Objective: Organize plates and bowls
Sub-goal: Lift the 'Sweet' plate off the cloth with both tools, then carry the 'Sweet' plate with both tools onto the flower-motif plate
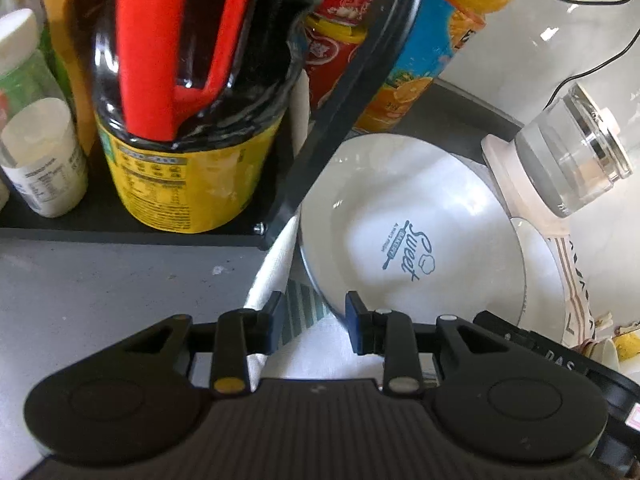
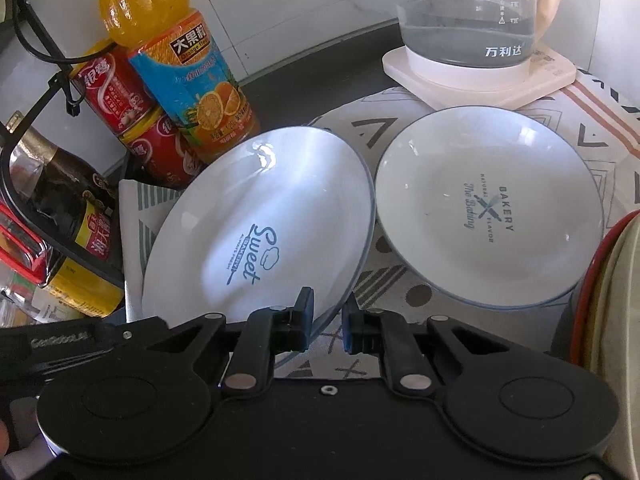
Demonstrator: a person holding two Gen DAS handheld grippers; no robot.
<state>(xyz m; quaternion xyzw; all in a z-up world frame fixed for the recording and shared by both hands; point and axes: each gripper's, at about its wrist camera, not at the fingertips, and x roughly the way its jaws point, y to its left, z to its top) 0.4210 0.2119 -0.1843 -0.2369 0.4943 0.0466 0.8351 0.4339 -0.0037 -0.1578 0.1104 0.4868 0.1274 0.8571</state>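
Step in hand: the right gripper (image 2: 326, 322) is clenched on the near rim of the "Sweet" plate (image 2: 260, 224), which sits tilted at centre-left of the right wrist view, its far edge raised toward the orange juice bottle (image 2: 188, 80).
Doing it well: I judge the plate should be lifted level and slowly, since a thin rim pinch lets it swing; carry it over and lower it squarely into the "Bakery" plate (image 2: 488, 208) at centre-right.
Left gripper (image 1: 314, 322): jaws partly apart, low in the left wrist view just beside the same plate's edge; whether a pad touches it I cannot tell.
Plate look: white, glossy, shallow, thin blue rim line, blue "Sweet" print.
Hazard: the glass kettle (image 2: 468, 20), upper right, stands near the "Bakery" plate.
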